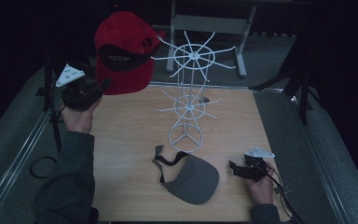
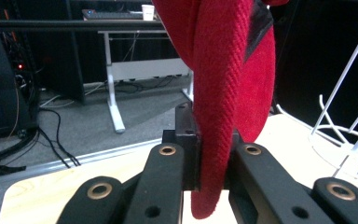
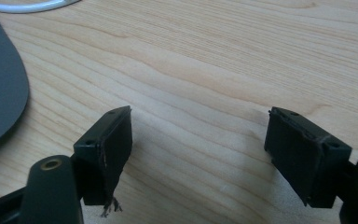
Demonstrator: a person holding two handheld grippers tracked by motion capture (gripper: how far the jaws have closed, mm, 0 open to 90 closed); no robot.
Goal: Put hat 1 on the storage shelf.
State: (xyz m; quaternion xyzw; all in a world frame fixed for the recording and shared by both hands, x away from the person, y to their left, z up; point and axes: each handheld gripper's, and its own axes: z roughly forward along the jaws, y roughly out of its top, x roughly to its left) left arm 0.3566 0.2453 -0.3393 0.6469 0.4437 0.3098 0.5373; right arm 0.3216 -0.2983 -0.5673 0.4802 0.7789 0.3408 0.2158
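Note:
A red cap (image 1: 122, 51) hangs in the air at the back left of the table, held by its brim. My left gripper (image 1: 103, 87) is shut on that brim; in the left gripper view the red brim (image 2: 216, 140) is pinched between the two black jaws. A white wire hat stand (image 1: 190, 93) rises at the table's middle, to the right of the cap. A grey visor (image 1: 191, 178) lies flat near the front edge. My right gripper (image 1: 234, 168) rests low on the wood beside the visor, open, with bare table between its fingers (image 3: 112, 144).
The wooden table (image 1: 130, 154) has metal rails along its left and right sides. A cable loop (image 1: 39, 167) lies on the grey floor at the left. A white-legged desk (image 1: 209, 23) stands behind the table.

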